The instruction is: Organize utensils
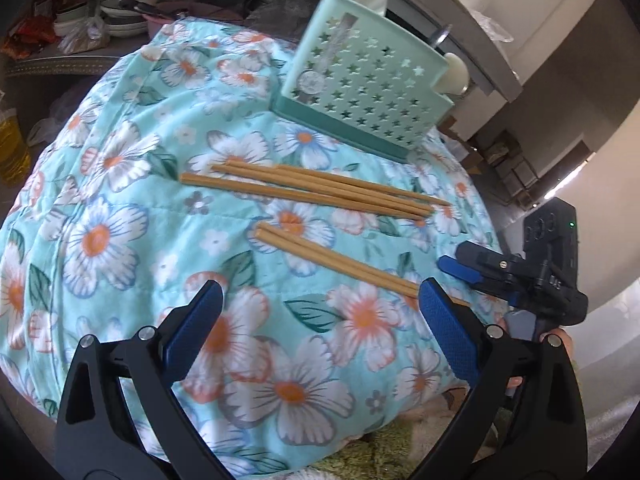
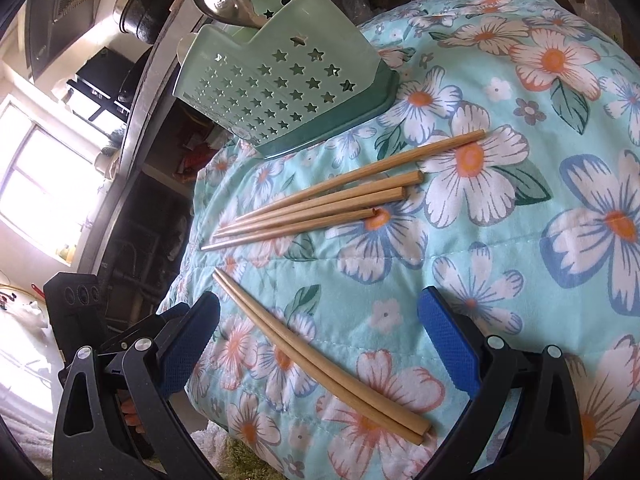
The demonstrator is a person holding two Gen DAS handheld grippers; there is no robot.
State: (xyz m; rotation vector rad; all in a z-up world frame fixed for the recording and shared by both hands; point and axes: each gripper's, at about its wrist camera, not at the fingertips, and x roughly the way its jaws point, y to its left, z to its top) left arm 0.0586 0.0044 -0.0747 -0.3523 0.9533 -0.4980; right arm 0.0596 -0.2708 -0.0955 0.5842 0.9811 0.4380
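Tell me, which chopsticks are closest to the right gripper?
The pair of chopsticks lying by themselves, right between the open right gripper's fingers. The other four chopsticks lie bunched farther off, nearer the green holder.

Six chopsticks [image 2: 320, 208], one holder [image 2: 280, 92], one spoon [image 2: 224, 2].

Floral quilt [image 1: 120, 208] as work surface, aqua with white-and-orange flowers, padded and uneven.

On it: mint utensil holder [image 1: 360, 92] with star cut-outs at the far side; group of four wooden chopsticks [image 1: 320, 190] near its base, fanned slightly; pair of chopsticks [image 1: 340, 262] nearer, lying side by side, apart from the four.
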